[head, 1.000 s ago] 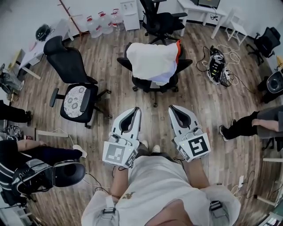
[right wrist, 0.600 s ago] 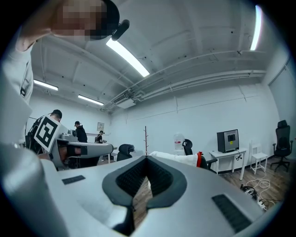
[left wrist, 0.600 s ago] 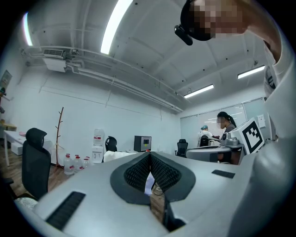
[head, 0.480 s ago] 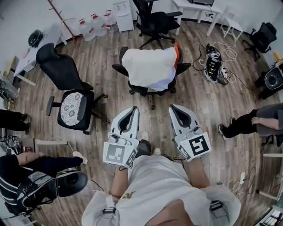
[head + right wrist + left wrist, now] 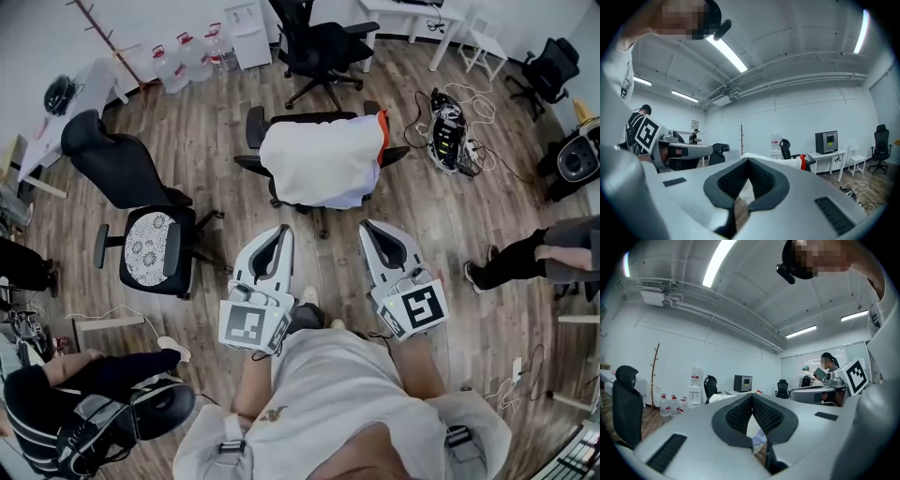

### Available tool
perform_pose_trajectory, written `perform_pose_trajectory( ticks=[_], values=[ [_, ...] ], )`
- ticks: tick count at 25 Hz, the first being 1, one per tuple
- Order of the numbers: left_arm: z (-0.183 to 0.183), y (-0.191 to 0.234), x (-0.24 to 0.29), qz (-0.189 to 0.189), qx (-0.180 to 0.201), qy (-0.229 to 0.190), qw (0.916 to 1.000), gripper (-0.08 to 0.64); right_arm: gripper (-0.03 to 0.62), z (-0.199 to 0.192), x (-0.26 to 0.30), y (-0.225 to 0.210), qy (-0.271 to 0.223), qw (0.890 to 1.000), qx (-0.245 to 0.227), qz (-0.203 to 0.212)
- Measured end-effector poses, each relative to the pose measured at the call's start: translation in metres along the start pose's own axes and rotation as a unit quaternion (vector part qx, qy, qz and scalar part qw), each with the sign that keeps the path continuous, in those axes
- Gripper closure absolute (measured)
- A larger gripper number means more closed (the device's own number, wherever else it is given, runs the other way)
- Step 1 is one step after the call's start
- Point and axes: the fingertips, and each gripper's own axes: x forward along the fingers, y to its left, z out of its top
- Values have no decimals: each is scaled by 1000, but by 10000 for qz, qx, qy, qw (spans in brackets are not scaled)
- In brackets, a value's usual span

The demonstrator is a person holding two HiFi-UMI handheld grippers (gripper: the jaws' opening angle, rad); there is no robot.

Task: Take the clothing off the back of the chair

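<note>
Left: the empty chair with the patterned seat sits further back along my left side than a second ago, so I am walking forward.

Left gripper: jaws clenched tip to tip, nothing between them, held level ahead of my waist.

Centre: the white clothing drapes over the back of the target chair, with orange trim at its right edge. It sits lower and larger in the head view than a second ago, so the gap is closing. It is still well apart from both tips.

Right gripper: also clenched, empty, level.

Judgement: approach phase only. Both sets of jaws must open before any grasp on the cloth.
</note>
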Motion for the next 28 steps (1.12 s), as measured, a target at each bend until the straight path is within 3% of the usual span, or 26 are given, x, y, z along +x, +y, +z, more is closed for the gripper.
perform_pose_trajectory(
  ticks=[16, 28],
  values=[
    [-15, 64, 44, -443, 9, 230, 9988, 543, 575, -14, 55, -19, 366, 9966, -32, -740],
    [-24, 82, 62, -547, -63, 362, 9978, 543, 574, -23, 63, -47, 580, 9921, 47, -1107]
  ],
)
